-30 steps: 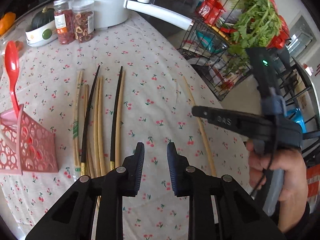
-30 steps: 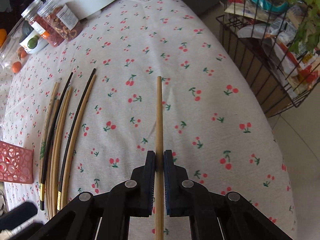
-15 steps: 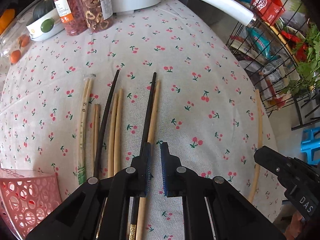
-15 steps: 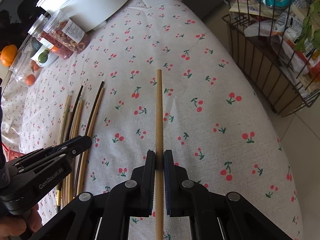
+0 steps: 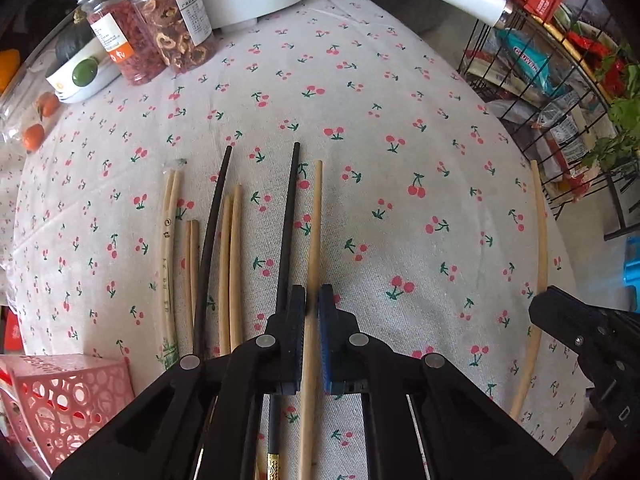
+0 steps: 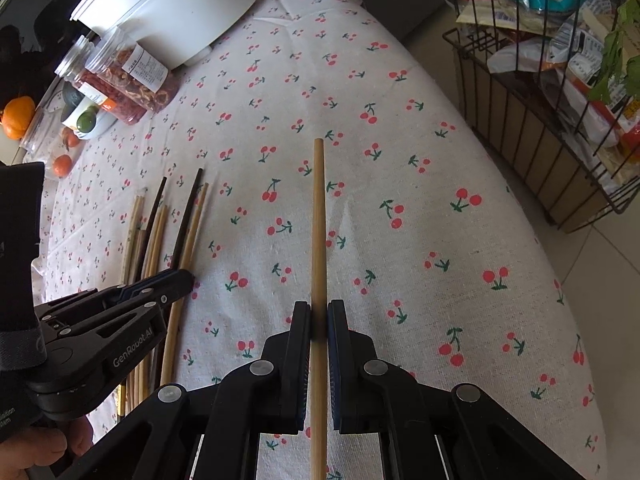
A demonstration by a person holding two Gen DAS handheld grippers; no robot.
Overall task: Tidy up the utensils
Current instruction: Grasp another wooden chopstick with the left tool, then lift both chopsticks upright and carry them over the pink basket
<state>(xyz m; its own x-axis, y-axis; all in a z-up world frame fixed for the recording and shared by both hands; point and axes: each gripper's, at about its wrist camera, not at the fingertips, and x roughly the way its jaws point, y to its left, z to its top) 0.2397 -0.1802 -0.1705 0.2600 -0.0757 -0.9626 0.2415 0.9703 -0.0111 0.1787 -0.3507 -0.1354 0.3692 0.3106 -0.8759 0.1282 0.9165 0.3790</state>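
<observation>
Several chopsticks (image 5: 230, 264), pale and black, lie side by side on the cherry-print tablecloth (image 5: 400, 140). My left gripper (image 5: 312, 300) straddles the rightmost pale chopstick (image 5: 314, 240) of that row, its jaws close on each side with a thin gap showing. My right gripper (image 6: 319, 316) is shut on another wooden chopstick (image 6: 319, 220), which points away over the cloth. That chopstick also shows in the left wrist view (image 5: 540, 248), with the right gripper at the right edge. The left gripper shows at the left of the right wrist view (image 6: 120, 304).
A pink perforated basket (image 5: 60, 400) stands at the near left. Two jars (image 5: 160, 40), a white pot (image 6: 172, 8) and fruit sit at the back. A black wire rack (image 6: 560, 100) with packets and greens stands beyond the table's right edge.
My left gripper has moved forward and right, from over the black chopstick to around the pale one beside it. My right gripper still holds its chopstick and has shifted slightly.
</observation>
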